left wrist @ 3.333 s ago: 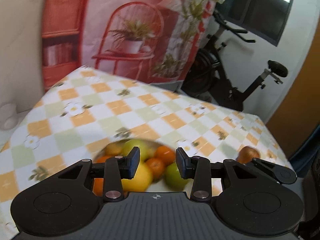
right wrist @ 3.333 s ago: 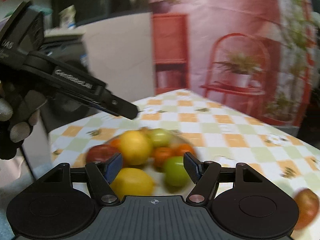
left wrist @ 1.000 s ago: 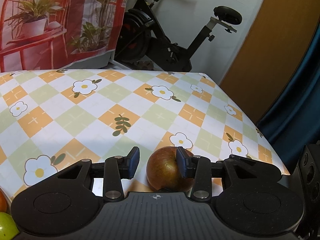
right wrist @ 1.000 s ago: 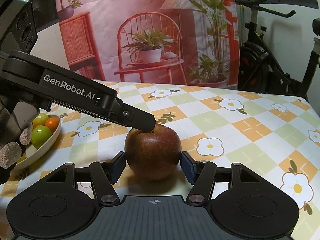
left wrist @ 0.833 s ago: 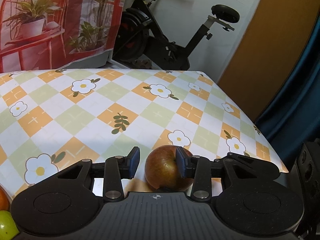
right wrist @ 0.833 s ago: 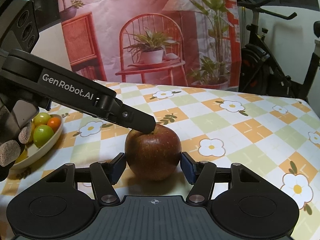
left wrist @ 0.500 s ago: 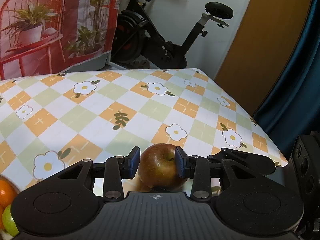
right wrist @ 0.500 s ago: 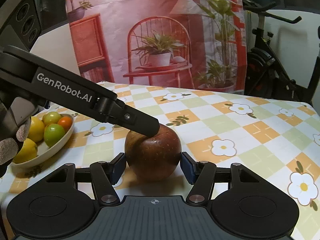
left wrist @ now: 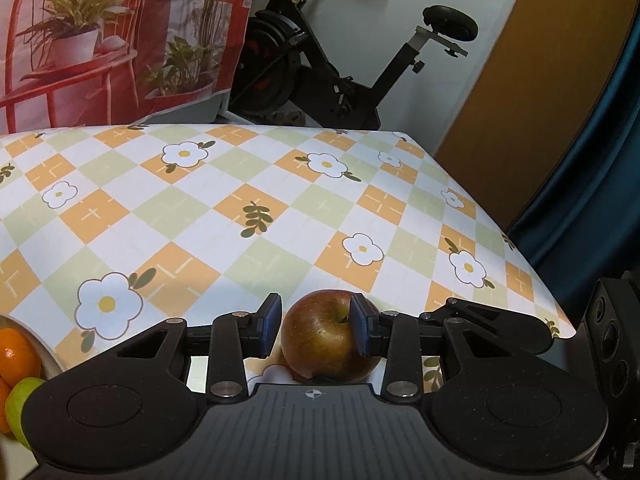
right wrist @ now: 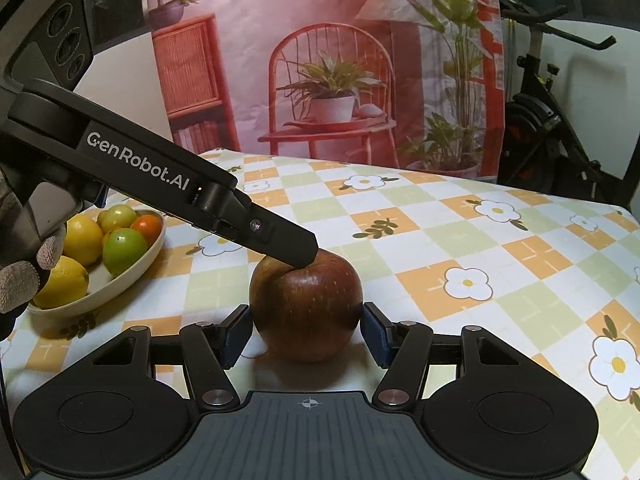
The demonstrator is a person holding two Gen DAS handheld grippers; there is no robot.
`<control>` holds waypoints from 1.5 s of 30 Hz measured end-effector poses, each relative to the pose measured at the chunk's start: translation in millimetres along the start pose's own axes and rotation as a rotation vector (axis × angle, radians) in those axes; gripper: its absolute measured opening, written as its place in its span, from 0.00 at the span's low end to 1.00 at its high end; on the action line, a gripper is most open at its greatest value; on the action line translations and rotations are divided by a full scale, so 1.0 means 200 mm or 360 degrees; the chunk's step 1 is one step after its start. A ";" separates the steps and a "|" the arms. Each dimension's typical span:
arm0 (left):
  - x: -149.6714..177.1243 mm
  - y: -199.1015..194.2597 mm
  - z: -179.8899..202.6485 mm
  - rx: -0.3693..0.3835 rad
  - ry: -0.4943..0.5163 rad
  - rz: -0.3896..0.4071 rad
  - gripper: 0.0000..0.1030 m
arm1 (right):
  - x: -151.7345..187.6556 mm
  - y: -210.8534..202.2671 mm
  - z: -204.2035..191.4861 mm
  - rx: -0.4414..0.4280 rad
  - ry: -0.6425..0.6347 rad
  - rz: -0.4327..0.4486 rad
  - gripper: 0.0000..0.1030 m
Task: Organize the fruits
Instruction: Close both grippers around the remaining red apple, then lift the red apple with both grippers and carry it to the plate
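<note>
- Two grippers meet at one red apple (right wrist: 306,306), which sits on the flowered tablecloth (right wrist: 460,232), well apart from the fruit bowl (right wrist: 132,270) to its left.
- Right gripper (right wrist: 306,334) is nearer and square-on: the apple lies straight ahead between its parted jaws, both pads close beside its sides, contact unclear.
- Left gripper (left wrist: 316,328) slants down from the bowl side, jaws narrowly apart, one fingertip (right wrist: 296,250) resting on the apple's crown.
- Likely the right lifts it.
</note>
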State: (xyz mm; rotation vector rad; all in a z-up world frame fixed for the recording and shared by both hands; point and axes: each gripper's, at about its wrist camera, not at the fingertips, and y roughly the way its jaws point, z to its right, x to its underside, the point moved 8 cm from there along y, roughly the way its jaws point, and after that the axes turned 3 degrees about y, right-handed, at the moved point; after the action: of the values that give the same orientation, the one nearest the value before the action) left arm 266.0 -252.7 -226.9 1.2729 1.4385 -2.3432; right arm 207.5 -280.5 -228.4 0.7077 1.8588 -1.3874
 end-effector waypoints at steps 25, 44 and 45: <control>0.01 0.05 -0.07 0.0060 -0.0105 -0.0045 0.39 | 0.00 0.01 0.03 -0.0008 0.0023 -0.0008 0.54; 0.02 -0.09 -0.07 -0.0016 0.0011 0.0004 0.37 | -0.02 0.01 -0.08 -0.0061 0.0006 0.0014 0.53; 0.02 -0.11 -0.08 -0.0027 0.0010 0.0010 0.37 | -0.03 0.01 -0.10 -0.0072 0.0001 0.0017 0.53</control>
State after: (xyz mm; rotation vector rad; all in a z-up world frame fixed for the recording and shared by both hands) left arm 262.5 -226.6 -217.9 1.2800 1.4513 -2.3200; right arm 208.7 -260.1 -220.9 0.6945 1.8785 -1.3342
